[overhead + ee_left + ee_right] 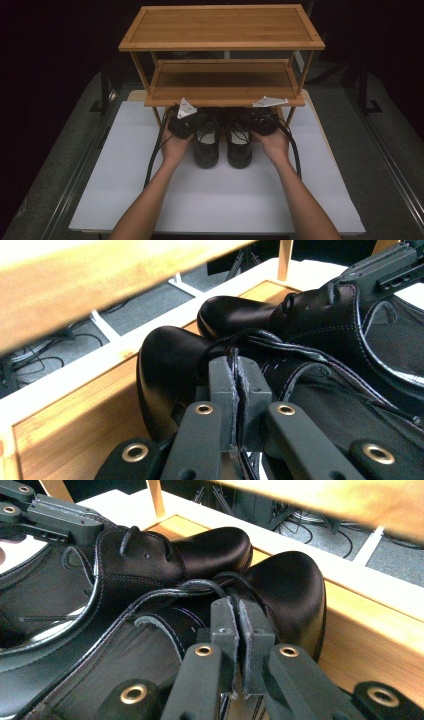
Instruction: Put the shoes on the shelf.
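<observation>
Sliding two black leather lace-up shoes toe-first onto the bottom tier of the bamboo shoe rack point(220, 95), we are pinching each upper. The left gripper point(235, 390) fingers are clamped on the left shoe point(206, 145), the right gripper point(236, 630) fingers on the right shoe point(239, 146). Next, we are judging, comes pushing deeper, then letting go.

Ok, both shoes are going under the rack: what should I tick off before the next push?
1. Left gripper pinching the left shoe by its upper edge: ok.
2. Right gripper pinching the right shoe the same way: ok.
3. Shoes side by side, toes pointing under the rack: ok.
4. Toes already past the rack's front edge, heels out on the white board: ok.
5. Room above the shoes under the lower shelf: cannot tell.
6. Cables away from the shoes' path: ok.
</observation>
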{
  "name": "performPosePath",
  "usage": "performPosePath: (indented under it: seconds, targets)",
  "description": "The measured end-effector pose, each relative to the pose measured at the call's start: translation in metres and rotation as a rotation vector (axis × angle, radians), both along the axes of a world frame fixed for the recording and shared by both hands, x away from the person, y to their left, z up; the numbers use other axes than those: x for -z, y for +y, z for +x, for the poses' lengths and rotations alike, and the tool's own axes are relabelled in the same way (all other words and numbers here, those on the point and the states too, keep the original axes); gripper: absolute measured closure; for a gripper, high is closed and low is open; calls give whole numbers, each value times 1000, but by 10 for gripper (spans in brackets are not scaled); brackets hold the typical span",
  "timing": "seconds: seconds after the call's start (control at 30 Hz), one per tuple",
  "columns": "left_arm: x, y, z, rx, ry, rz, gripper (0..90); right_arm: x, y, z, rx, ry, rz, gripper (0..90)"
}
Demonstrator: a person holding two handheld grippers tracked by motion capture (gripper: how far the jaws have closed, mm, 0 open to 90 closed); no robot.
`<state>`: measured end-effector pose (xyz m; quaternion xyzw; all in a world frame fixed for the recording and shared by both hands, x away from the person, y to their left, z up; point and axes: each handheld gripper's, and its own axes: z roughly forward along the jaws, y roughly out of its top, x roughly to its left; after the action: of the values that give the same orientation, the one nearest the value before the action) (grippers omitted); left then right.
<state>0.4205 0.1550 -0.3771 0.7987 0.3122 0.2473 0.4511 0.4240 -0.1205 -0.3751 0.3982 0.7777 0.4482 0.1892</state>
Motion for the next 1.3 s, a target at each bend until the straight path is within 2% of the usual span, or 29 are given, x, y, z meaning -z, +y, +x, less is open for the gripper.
performPosePath:
  seconds: [0.27,0.47,0.53,0.63,0.67,0.7,0.73,0.8,0.87,0.9,0.93,0.97,1.1,1.13,1.23,1.3]
  targets:
    - [3,-1,-1,21,26,1,870,6,0,-1,-3,22,14,864]
    - [6,2,-7,49,31,-10,865,9,0,-7,-17,13,24,861]
    - [6,3,-9,48,27,5,862,9,0,-8,-15,16,22,859]
    - [6,4,-8,53,31,0,852,8,-1,-8,-17,16,20,844]
    - [5,5,-7,61,39,-4,818,7,-2,-7,-22,19,29,800]
    - [5,5,-7,61,39,-4,790,7,-2,-7,-22,19,29,800]
    - [3,5,-7,53,42,-4,736,6,-3,-7,-31,28,45,719]
    - [-1,9,-8,58,42,-32,645,3,-6,-9,-36,33,58,616]
    - [-6,13,-10,62,46,-41,575,-1,-8,-12,-40,32,61,536]
    - [-6,13,-10,62,46,-41,545,-1,-8,-12,-40,32,61,536]
    - [-12,17,-13,73,57,-44,516,-6,-11,-16,-45,37,60,451]
    - [-14,19,-15,78,62,-44,486,-8,-12,-18,-45,39,59,421]
    - [-21,24,-23,103,71,-47,372,-15,-15,-30,-56,29,53,354]
    - [-25,28,-30,120,76,-55,352,-18,-18,-37,-64,25,47,338]
    - [-25,31,-38,137,89,-55,266,-19,-21,-45,-70,24,47,312]
    - [-23,35,-50,156,102,-38,222,-18,-26,-59,-85,18,48,277]
